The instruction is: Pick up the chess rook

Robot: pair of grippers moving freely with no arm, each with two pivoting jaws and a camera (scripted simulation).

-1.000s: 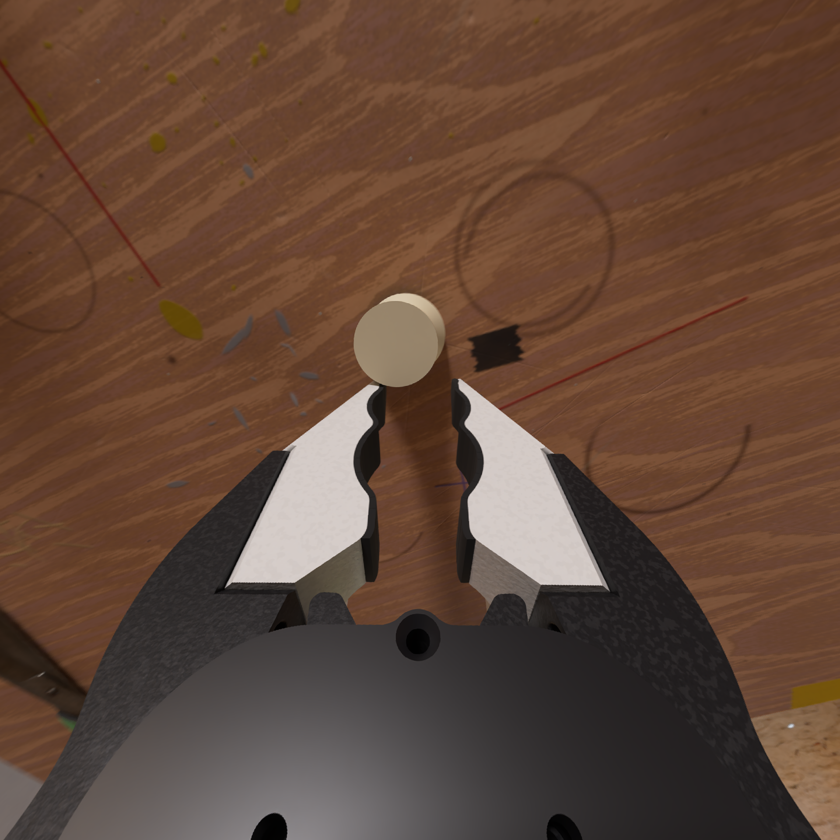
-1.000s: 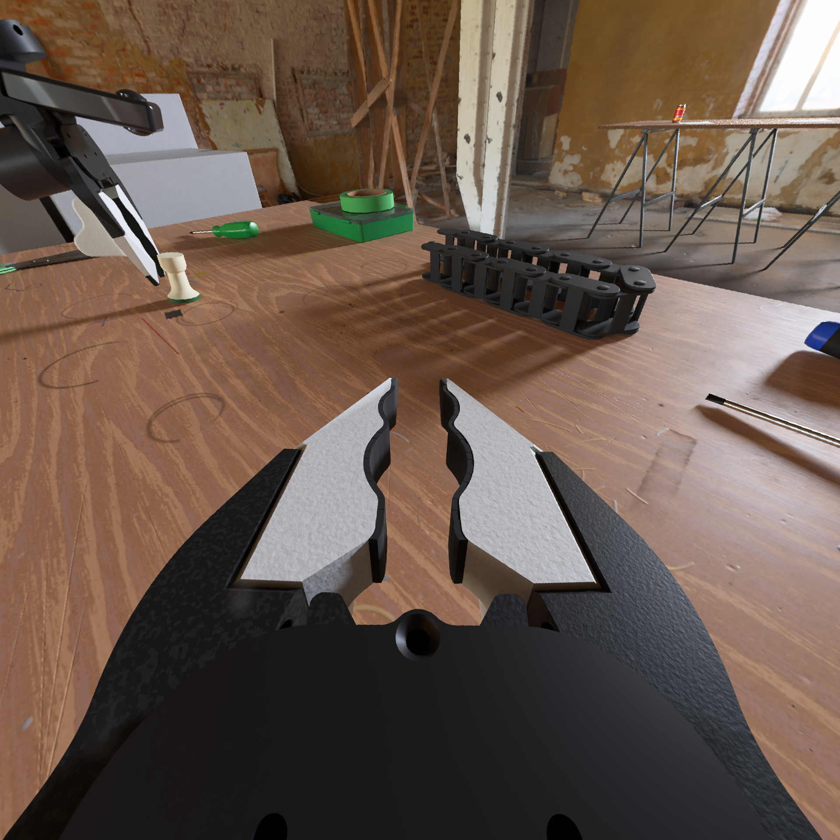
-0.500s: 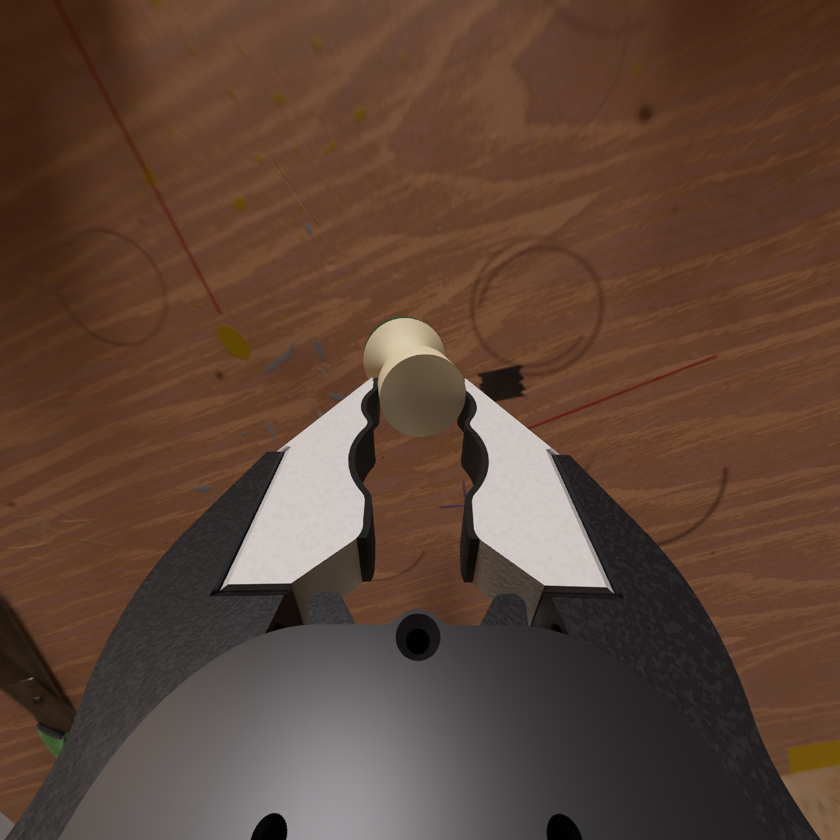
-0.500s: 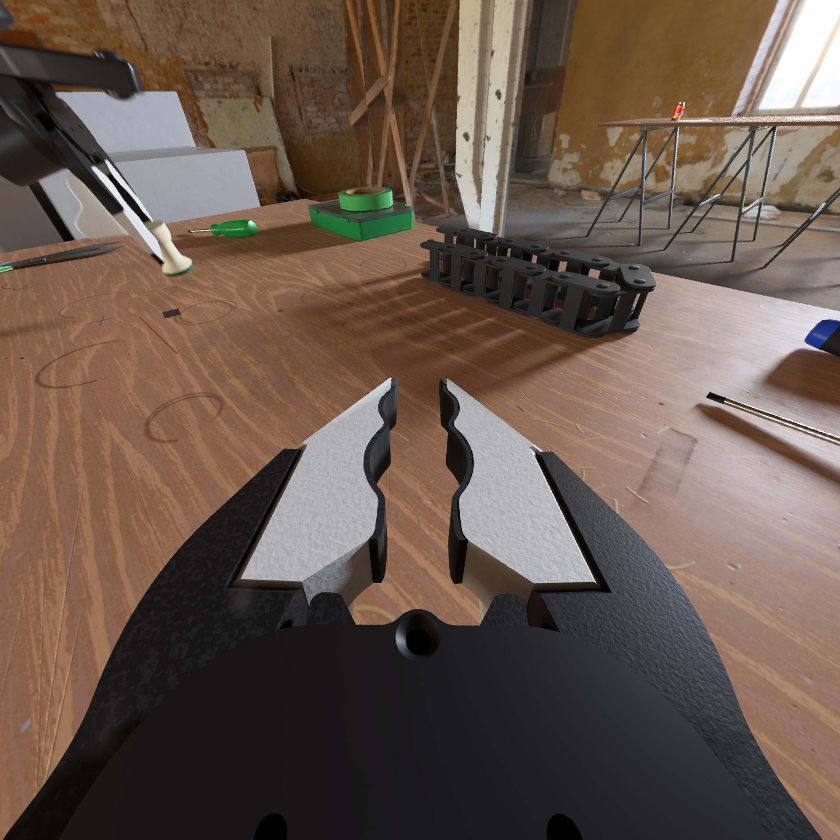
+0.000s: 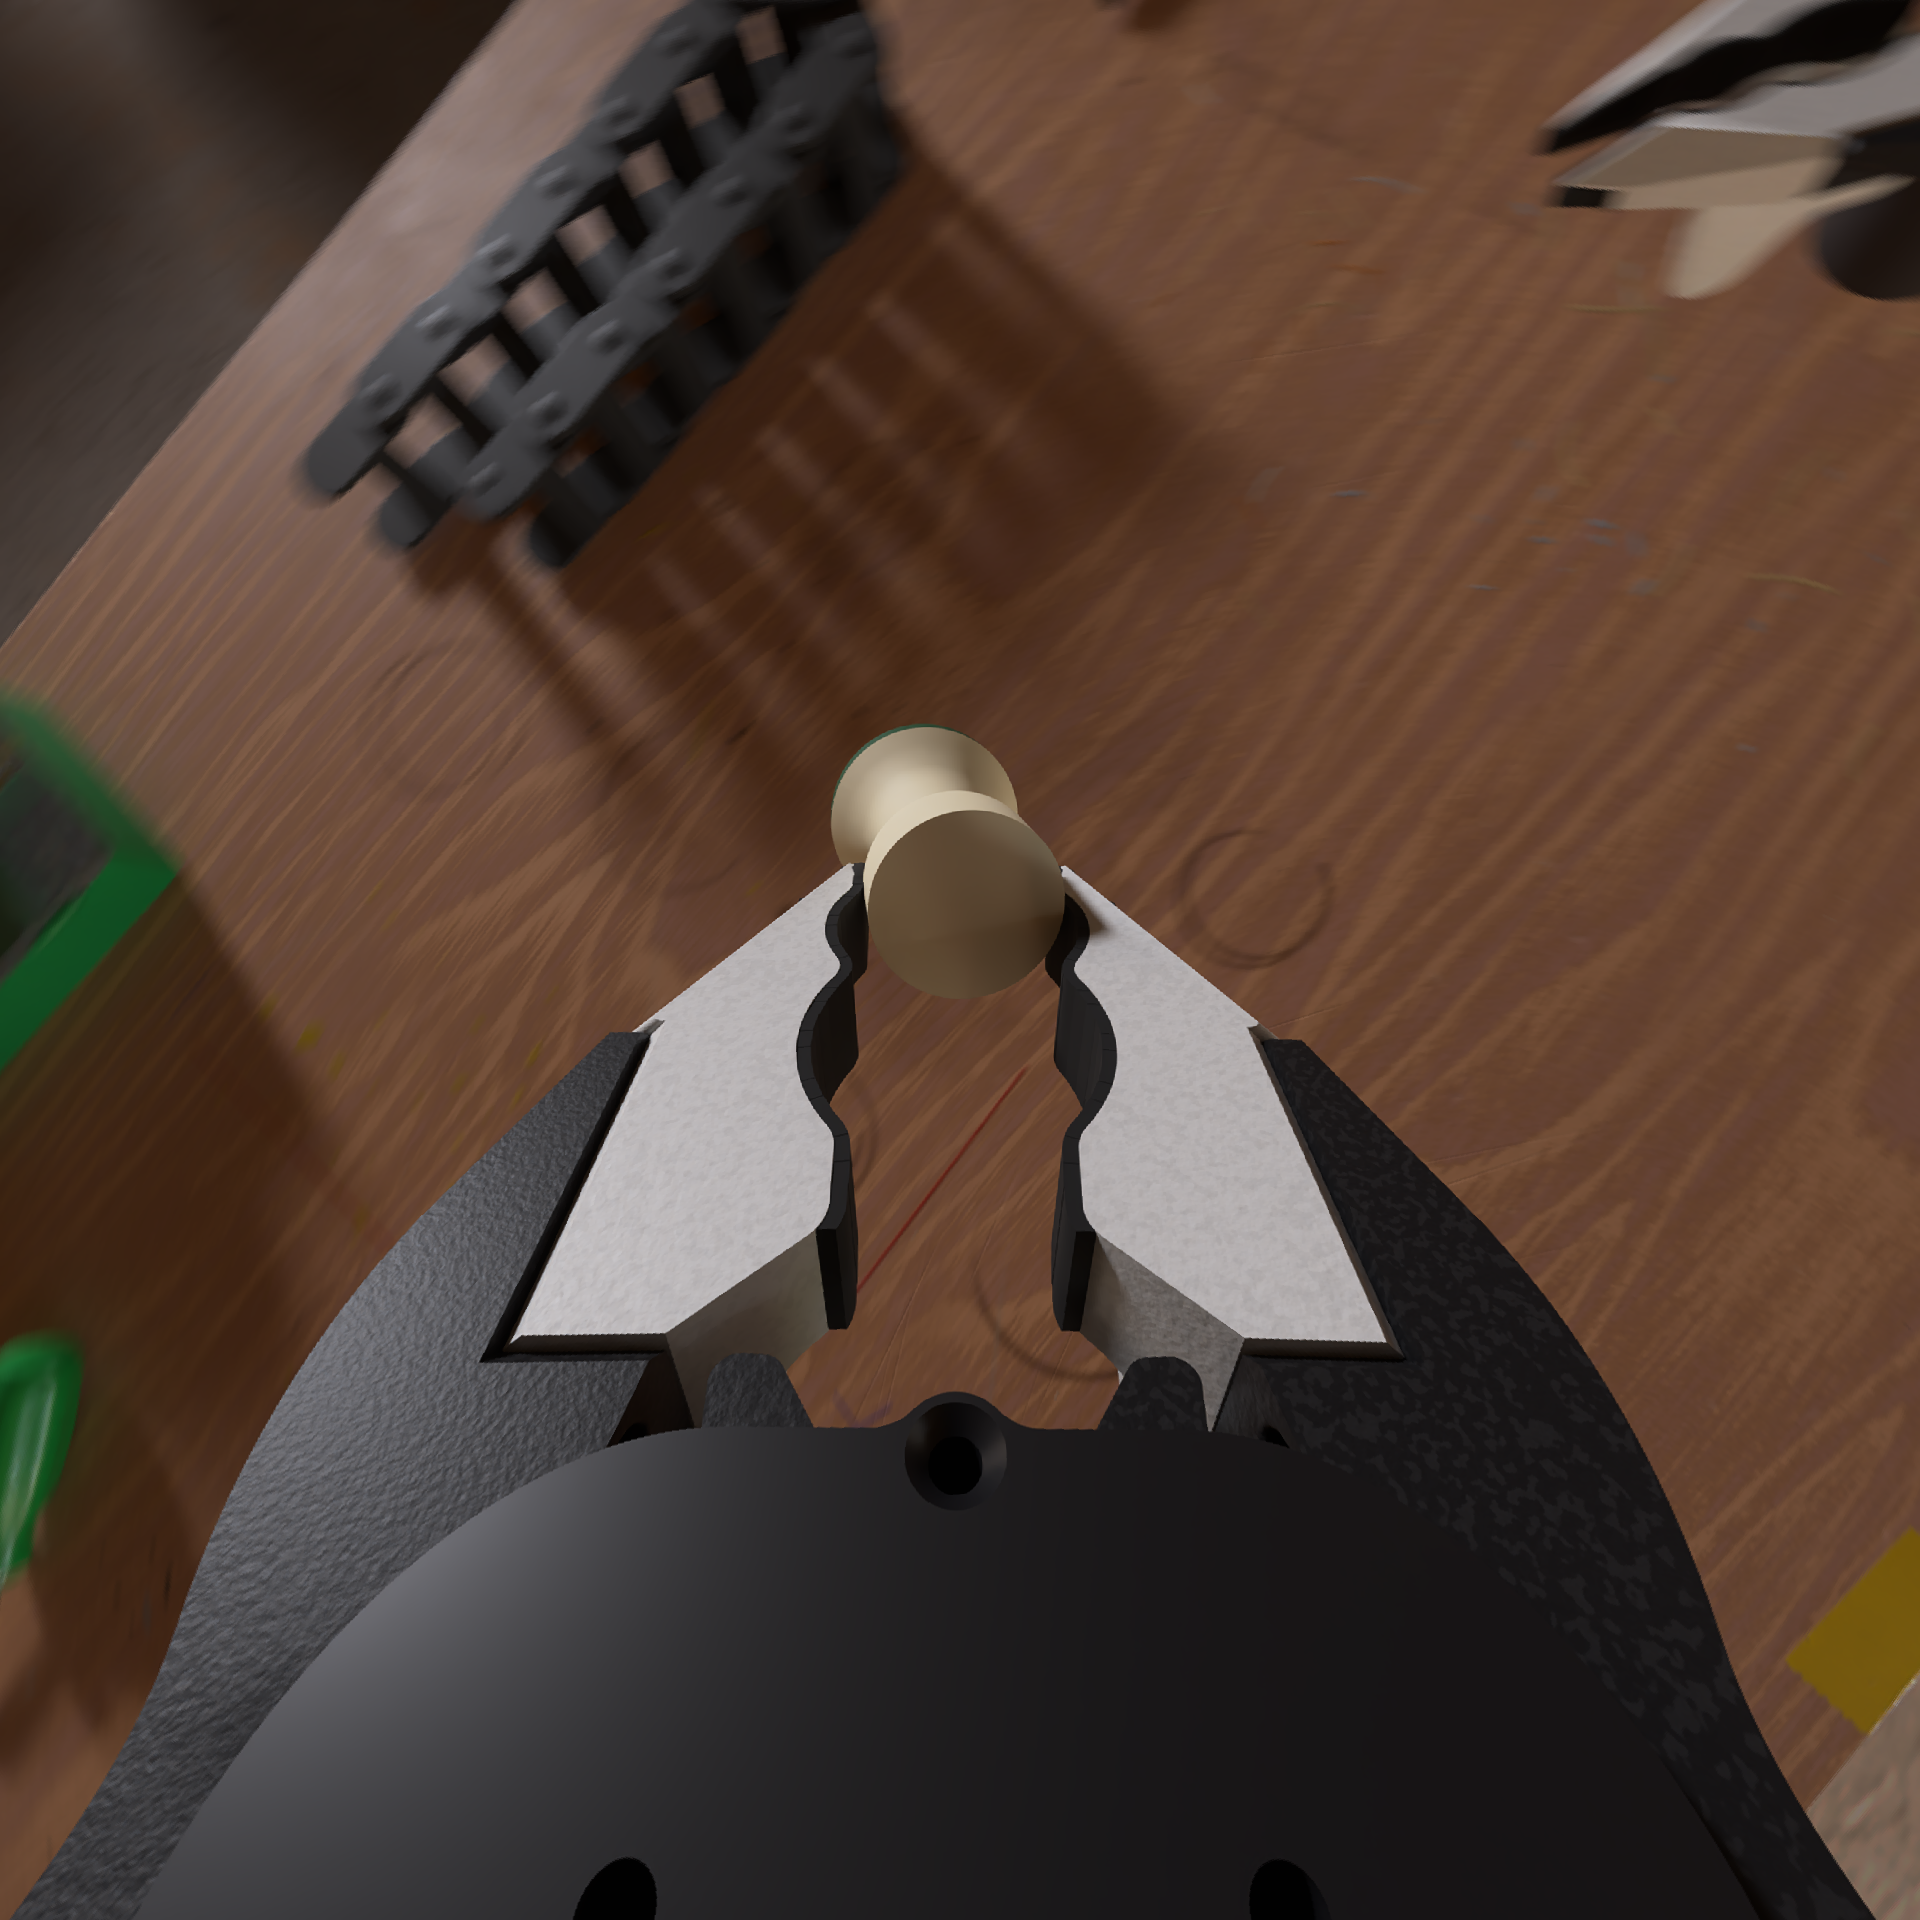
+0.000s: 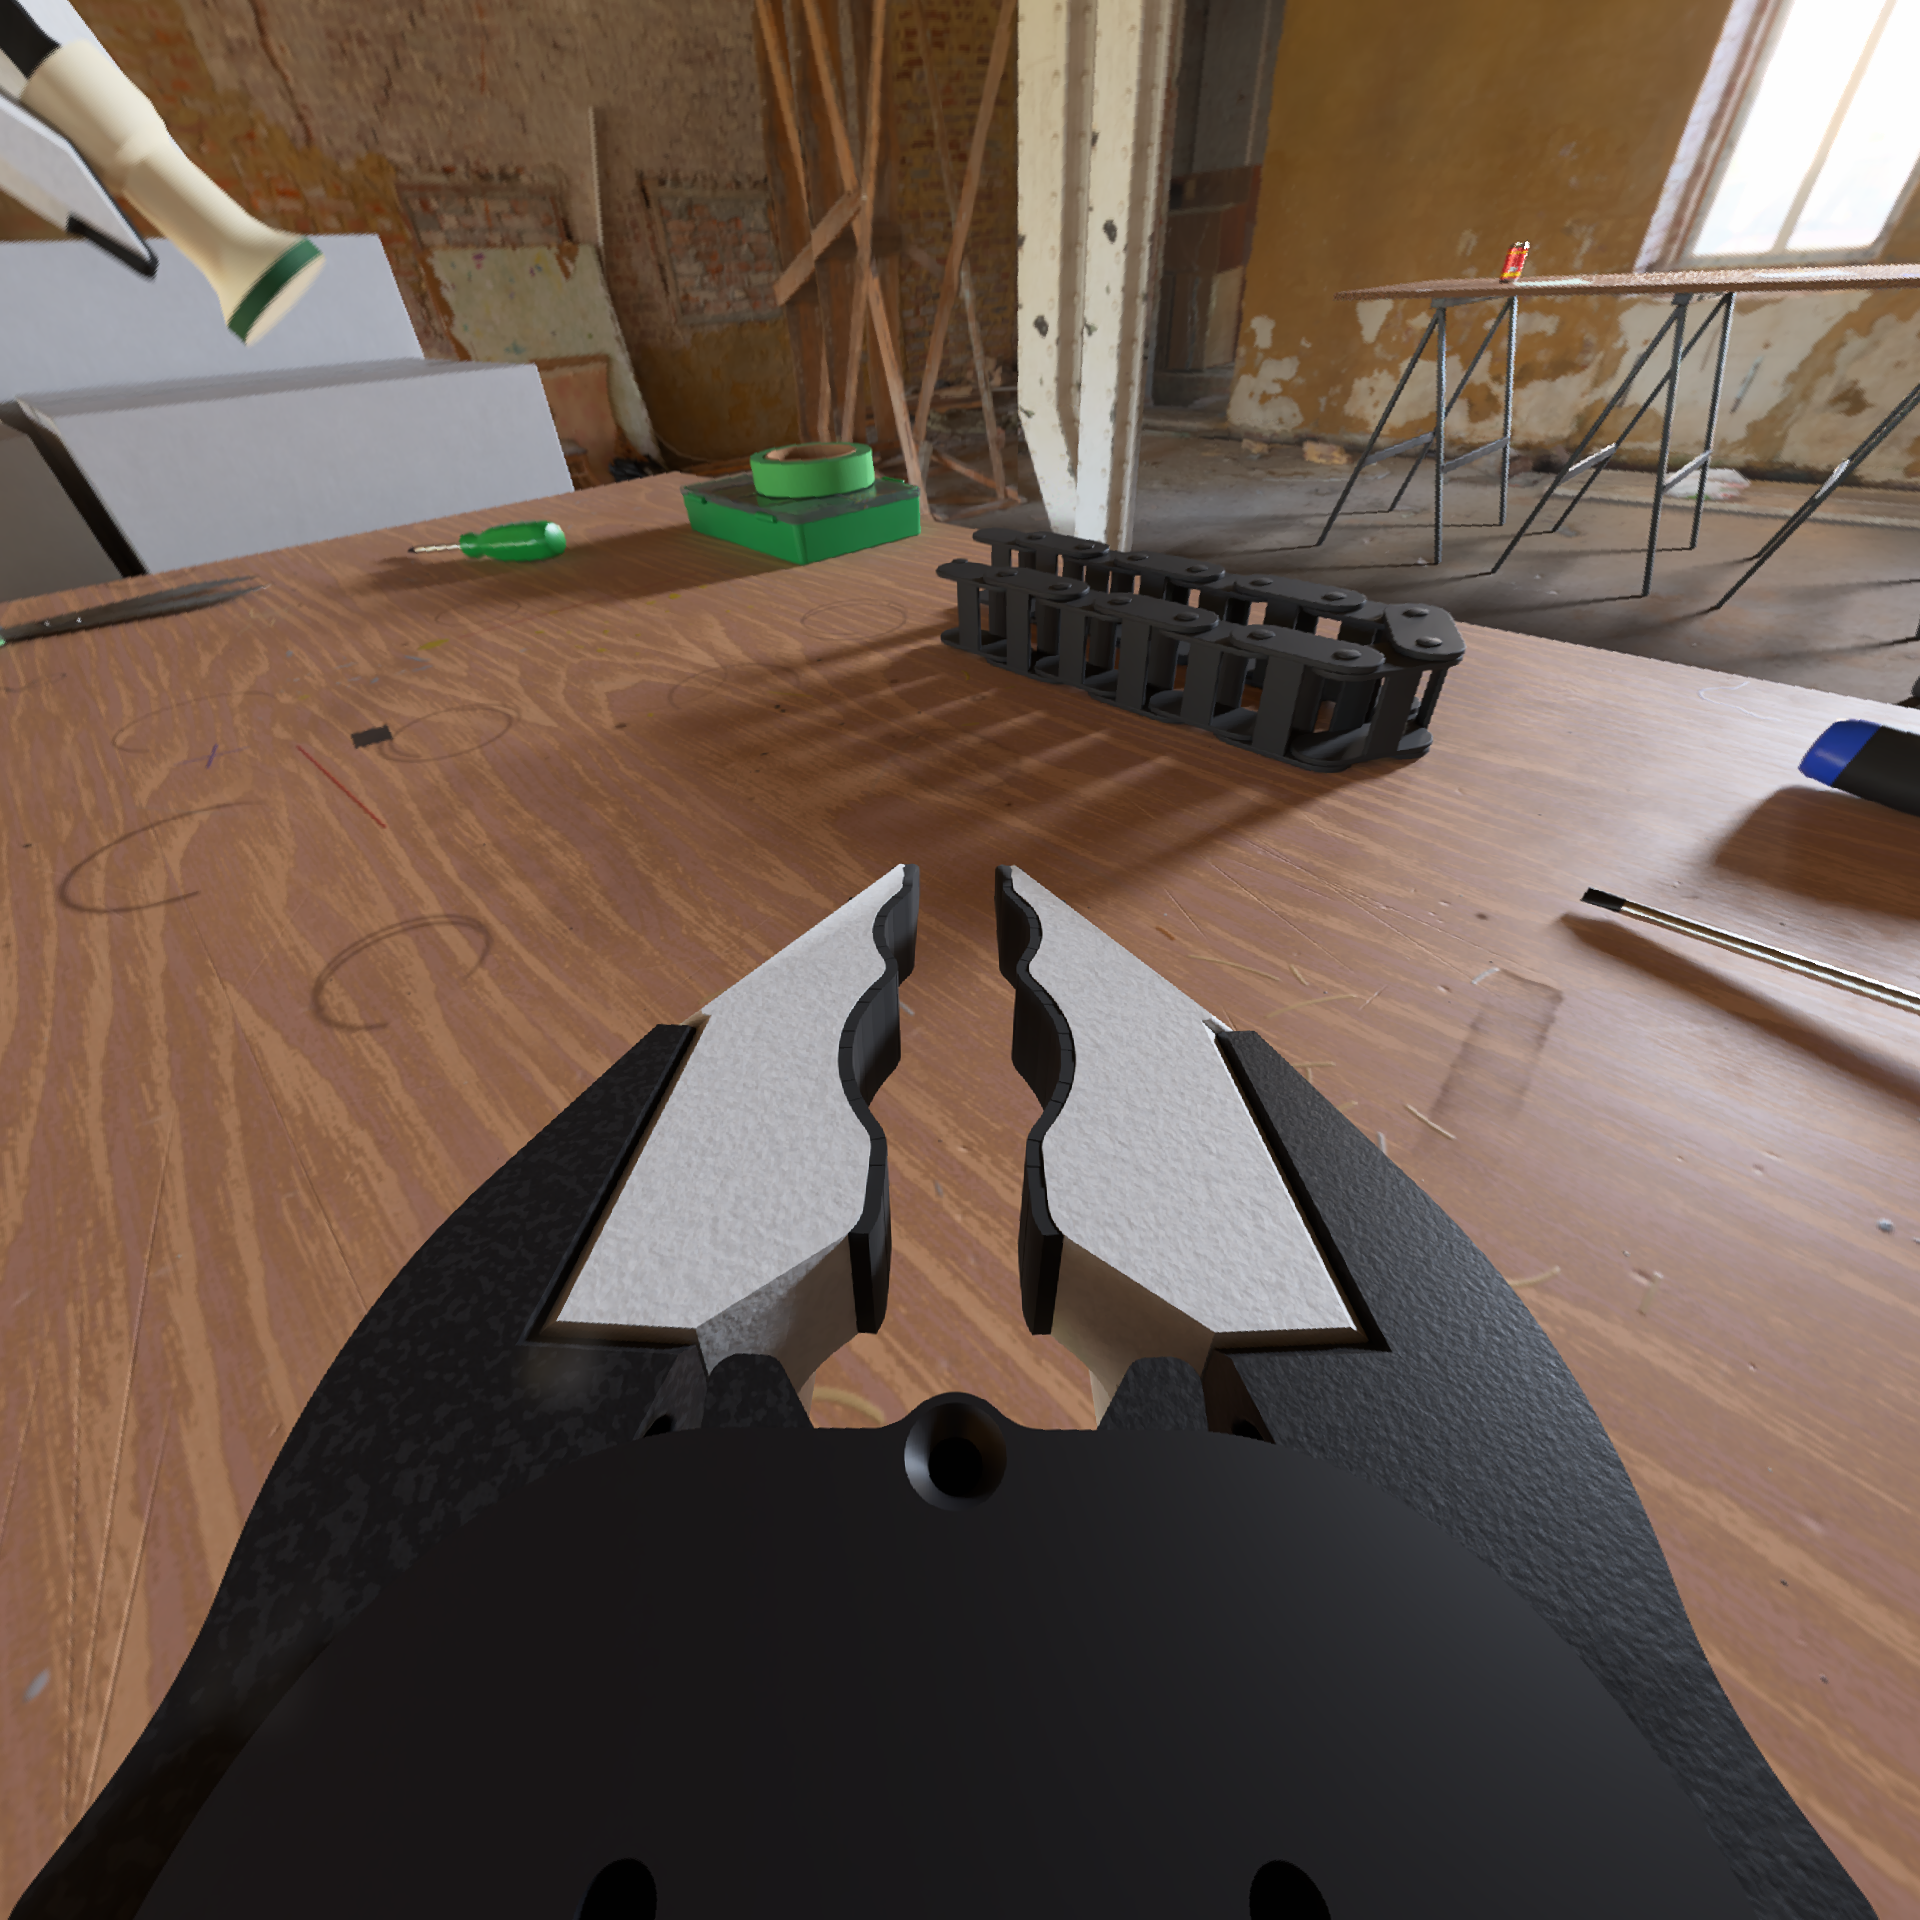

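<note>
The chess rook (image 5: 961, 899) is a cream piece with a green felt base. My left gripper (image 5: 958, 914) is shut on its top end and holds it high above the wooden table (image 5: 1351, 675), base pointing away. In the right wrist view the rook (image 6: 177, 197) hangs tilted at the top left, held by the left gripper's fingers (image 6: 62, 192). My right gripper (image 6: 956, 883) is empty, its jaws a narrow gap apart, low over the table (image 6: 623, 883). It also shows blurred in the left wrist view (image 5: 1745, 156) at the top right.
A black cable chain (image 6: 1205, 649) lies at the back of the table, also in the left wrist view (image 5: 603, 301). A green box with a tape roll (image 6: 805, 499), a green screwdriver (image 6: 509, 542), tweezers (image 6: 125, 608), a blue-capped tool (image 6: 1860, 764) and a thin rod (image 6: 1756, 951) lie around.
My left gripper closed on the rook, lifted it off the table and swung it up and toward the cable chain. The right gripper has not moved.
</note>
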